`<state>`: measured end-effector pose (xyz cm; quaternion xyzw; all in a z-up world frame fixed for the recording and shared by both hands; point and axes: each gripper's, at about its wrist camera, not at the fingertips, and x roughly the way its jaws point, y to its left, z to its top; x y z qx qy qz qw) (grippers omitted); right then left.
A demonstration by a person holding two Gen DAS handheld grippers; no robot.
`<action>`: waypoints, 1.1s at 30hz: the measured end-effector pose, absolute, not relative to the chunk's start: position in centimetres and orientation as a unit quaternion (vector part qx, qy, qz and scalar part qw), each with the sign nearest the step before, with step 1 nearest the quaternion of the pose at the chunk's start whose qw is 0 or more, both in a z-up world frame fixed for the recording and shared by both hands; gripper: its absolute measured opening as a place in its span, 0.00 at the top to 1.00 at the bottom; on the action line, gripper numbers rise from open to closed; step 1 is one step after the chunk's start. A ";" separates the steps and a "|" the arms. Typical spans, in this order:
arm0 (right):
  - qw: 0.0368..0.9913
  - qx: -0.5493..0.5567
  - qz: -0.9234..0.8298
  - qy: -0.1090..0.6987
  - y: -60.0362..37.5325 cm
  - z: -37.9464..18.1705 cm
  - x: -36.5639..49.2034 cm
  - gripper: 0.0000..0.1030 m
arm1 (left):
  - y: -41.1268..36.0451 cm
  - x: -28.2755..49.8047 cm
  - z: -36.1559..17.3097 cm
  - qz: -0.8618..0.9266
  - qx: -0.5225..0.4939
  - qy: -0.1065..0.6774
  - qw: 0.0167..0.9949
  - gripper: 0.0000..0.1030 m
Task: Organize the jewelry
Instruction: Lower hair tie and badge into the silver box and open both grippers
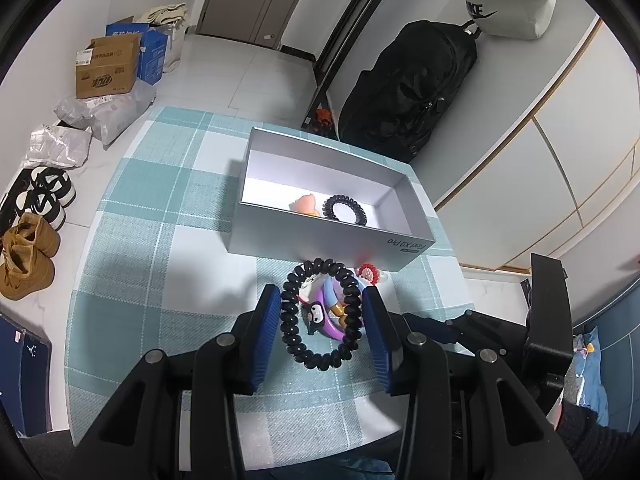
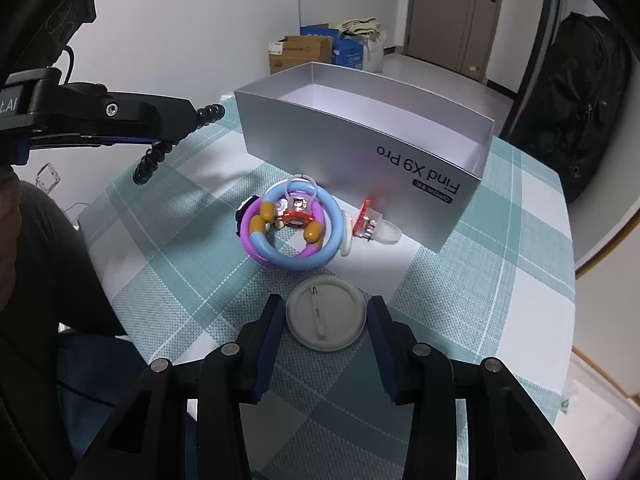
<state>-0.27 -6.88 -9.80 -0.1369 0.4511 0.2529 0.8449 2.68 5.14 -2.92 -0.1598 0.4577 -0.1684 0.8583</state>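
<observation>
On the left, the left gripper (image 1: 320,316) clamps a black coil hair tie (image 1: 294,336), lifted above the checked tablecloth (image 1: 160,240); it looks light and springy, best pinched across its loop. At centre, a blue and purple bracelet pile (image 2: 294,228) and a red ring (image 2: 370,222) lie just before the grey box (image 2: 360,140), which holds another coil tie (image 1: 345,209). On the right, the right gripper (image 2: 326,326), fingers apart, straddles a stiff, flat pin badge (image 2: 326,316), possibly touching it.
</observation>
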 end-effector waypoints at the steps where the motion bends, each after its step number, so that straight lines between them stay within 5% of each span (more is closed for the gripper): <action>1: 0.846 -0.130 0.253 0.452 -7.1 -9.7 -0.3 0.60 | 5.1 2.7 -2.9 -0.169 -0.160 0.456 0.859 0.65; 22: 0.874 0.095 0.287 0.379 -12.1 -2.5 3.0 0.60 | 4.1 6.1 -0.9 -0.165 -0.143 0.423 0.879 0.65; 33: 0.869 0.115 0.305 0.371 -11.9 -0.8 8.2 0.60 | 3.4 10.7 -2.1 -0.164 -0.138 0.442 0.871 0.65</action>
